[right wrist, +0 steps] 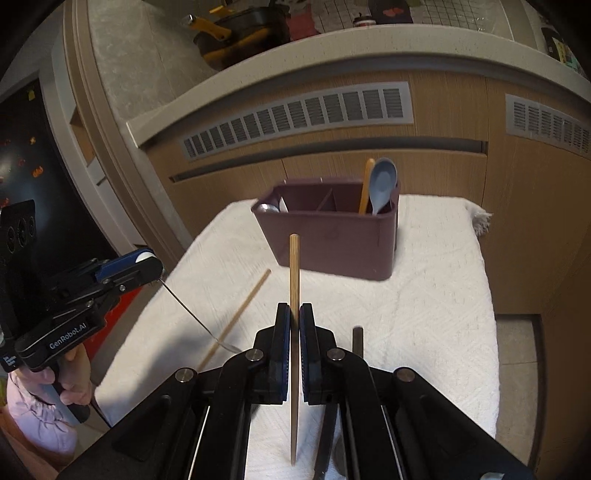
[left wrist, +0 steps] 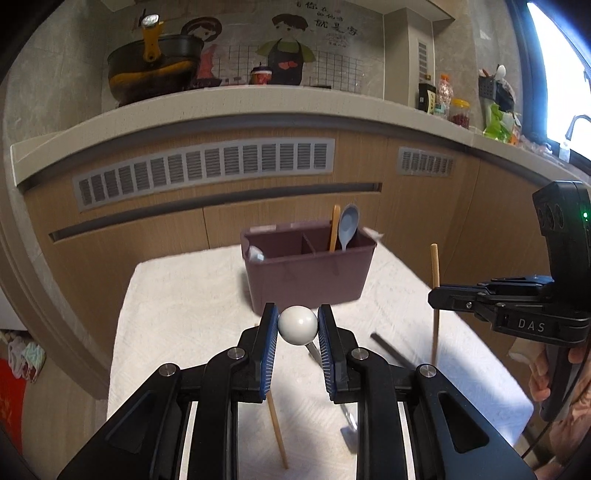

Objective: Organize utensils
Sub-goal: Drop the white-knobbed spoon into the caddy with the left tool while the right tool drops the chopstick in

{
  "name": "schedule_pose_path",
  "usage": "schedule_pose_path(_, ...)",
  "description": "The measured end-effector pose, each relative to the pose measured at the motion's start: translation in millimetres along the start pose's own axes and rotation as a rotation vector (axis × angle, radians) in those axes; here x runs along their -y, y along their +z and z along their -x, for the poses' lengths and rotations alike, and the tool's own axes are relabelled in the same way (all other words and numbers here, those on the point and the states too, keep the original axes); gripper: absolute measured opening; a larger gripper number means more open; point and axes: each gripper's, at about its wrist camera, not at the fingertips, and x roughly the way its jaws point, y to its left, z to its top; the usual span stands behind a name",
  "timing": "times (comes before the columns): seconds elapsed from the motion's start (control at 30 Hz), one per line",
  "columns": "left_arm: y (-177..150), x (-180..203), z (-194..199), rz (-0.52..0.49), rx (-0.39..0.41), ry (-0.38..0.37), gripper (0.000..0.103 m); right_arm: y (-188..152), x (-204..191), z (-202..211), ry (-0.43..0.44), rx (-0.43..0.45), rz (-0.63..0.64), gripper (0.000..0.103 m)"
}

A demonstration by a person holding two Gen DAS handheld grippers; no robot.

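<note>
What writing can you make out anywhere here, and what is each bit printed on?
"DAS": on the right tongs, seen from the left wrist view.
"GenRobot.AI": on the left tongs, seen from the right wrist view.
Chinese characters on the wall mural: too blurred to read.
Bottle labels on the counter: too small to read.

White letters reading "DAS" stood on the black body of the right gripper, seen from the left wrist camera. "GenRobot.AI" ran in white along the side of the left gripper. Chinese characters on the wall mural could not be read clearly.
</note>
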Motion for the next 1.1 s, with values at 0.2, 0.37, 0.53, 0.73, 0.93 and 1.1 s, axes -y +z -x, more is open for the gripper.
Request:
schedule_pose_path(0.2,72.0,-2.2,17.5,-0.040,0.133,-0.005,0.023,69.7,-13.5,32.3,0.008,0.158,0.072,0.004)
schedule_pose_path(0.37,129.9,-6.5,27.1,-0.076,0.267,0.013,0.023,126.7,-20.8,57.1,-0.060,0.300,0.136,0.004)
schedule_pose_path(0.53,159.9,-16.4,10.9,-0.072,0.307,0.024,0.023,159.0,-18.1,59.8,-0.117,0.383,0.141,0.004)
schedule_pose_path(0.73,170.2,-25.6,-29.9,-0.051,0.263,0.025,0.023,175.5,2.4,35.8,-0.144,0.374,0.109,0.004)
schedule_pose_path(0.93,163.0,-31.4,-70.4,-0.032,0.199,0.019,0.023,173.8,19.1,1.0,-0.157,0.328,0.088,0.005)
schedule_pose_path(1.1,149.7,-31.8,-103.0,-0.033,0.143,0.014,0.023,165.2,37.9,-37.8,-0.160,0.259,0.044,0.005)
